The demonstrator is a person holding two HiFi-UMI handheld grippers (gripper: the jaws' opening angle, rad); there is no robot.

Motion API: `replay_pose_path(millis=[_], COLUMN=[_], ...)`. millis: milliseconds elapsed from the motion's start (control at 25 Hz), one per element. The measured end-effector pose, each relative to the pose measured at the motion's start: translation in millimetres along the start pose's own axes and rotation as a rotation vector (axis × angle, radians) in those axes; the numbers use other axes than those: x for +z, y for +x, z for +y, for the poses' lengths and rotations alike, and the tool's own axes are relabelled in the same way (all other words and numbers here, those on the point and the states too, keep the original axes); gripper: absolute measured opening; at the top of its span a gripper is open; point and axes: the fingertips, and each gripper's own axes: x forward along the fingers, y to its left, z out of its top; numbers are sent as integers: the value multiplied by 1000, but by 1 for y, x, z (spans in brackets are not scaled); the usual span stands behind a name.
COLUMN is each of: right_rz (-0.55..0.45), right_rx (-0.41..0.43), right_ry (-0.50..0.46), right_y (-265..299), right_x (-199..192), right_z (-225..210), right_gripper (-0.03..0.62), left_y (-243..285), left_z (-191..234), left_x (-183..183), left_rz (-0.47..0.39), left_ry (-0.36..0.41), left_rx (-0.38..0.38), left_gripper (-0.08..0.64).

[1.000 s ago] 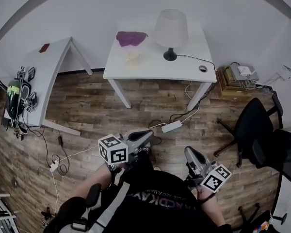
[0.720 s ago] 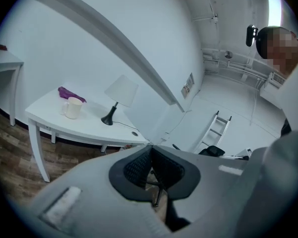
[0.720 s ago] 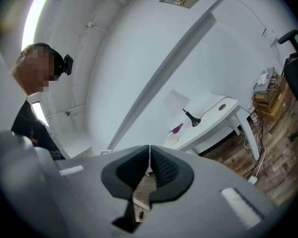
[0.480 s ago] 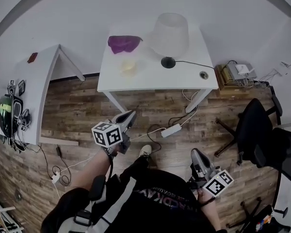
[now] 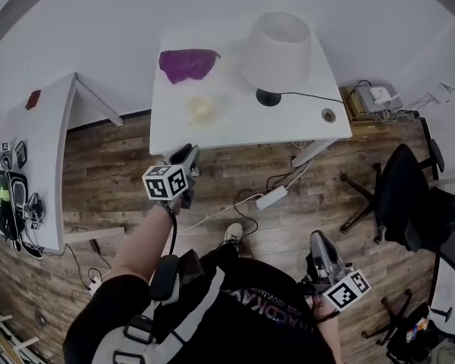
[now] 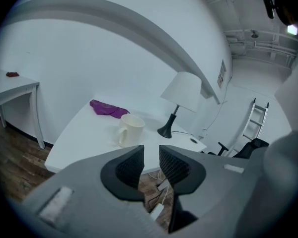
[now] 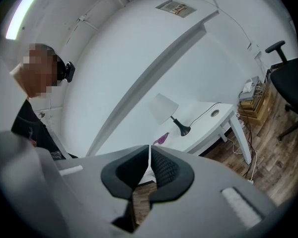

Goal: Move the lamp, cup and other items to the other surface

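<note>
A white table (image 5: 235, 131) holds a white-shaded lamp (image 5: 277, 50) with a black base, a cream cup (image 5: 202, 108) and a purple cloth (image 5: 188, 63). My left gripper (image 5: 186, 156) is stretched out to the table's front edge, short of the cup. Its jaws are opening, a narrow gap with nothing in it. Along those jaws (image 6: 151, 157) I see the cup (image 6: 130, 129), the lamp (image 6: 184, 90) and the cloth (image 6: 108, 108). My right gripper (image 5: 319, 243) hangs low by my body, shut and empty (image 7: 149, 155), facing the lamp (image 7: 164, 108) from afar.
A second white table (image 5: 45, 139) stands at the left with a small red thing (image 5: 34, 98) and dark gadgets (image 5: 6, 203). A black office chair (image 5: 409, 203) is at the right. A power strip (image 5: 271, 198) and cables lie on the wooden floor under the table.
I have stepped closer to the table. My left gripper has reached forward from beside my body up to the table's front edge. The right gripper stays low at my side.
</note>
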Motion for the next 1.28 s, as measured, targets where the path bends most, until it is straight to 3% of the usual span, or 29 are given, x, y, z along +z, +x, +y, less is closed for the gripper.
replay_pose_path(millis=[240, 400, 640, 1040, 1160, 1280], right_rz=[-34, -40, -46, -52, -46, -39], right_rx=[-84, -114, -155, -213, -211, -203], right_ry=[-2, -5, -12, 1, 2, -3], right_y=[8, 12, 13, 1, 2, 7], right_x=[-2, -3, 3, 4, 1, 0], right_z=[-3, -4, -6, -14, -13, -11], right_gripper=[17, 17, 17, 14, 11, 9], left_y=[37, 57, 88, 109, 107, 108], left_z=[55, 72, 75, 74, 71, 67], left_x=[12, 13, 12, 12, 9, 8], left_rz=[3, 37, 88, 99, 97, 96], left_ry=[57, 144, 231, 257, 268, 267], left_rx=[124, 155, 108, 59, 61, 52], left_gripper=[168, 186, 187, 180, 58, 57])
